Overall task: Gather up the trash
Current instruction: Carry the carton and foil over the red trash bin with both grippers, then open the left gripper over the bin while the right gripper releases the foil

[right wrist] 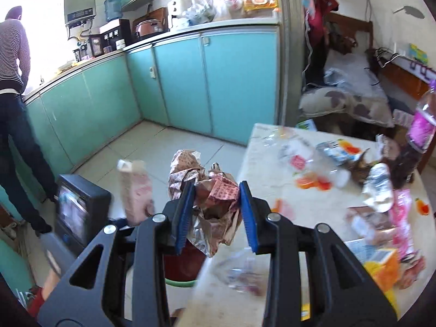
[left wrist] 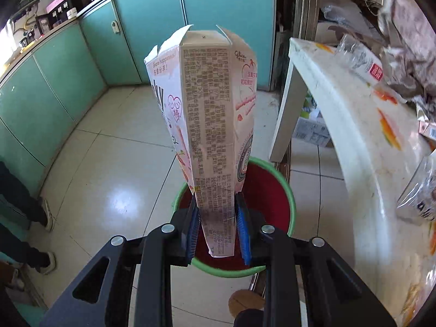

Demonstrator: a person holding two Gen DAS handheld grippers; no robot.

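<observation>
The left gripper (left wrist: 218,234) pinches a flattened pink snack box (left wrist: 207,125) above a red bin with a green rim (left wrist: 288,199) on the glossy tiled floor (left wrist: 109,163). The right gripper (right wrist: 215,212) clamps a crumpled paper wrapper (right wrist: 215,190) beside the littered white table (right wrist: 272,190). Teal cabinets (right wrist: 218,87) line the kitchen walls.

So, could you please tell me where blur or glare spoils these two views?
Left wrist view: sharp on the snack box, with window glare on the floor tiles. Right wrist view: motion blur smears the table litter, and the window at top left is blown out.
</observation>
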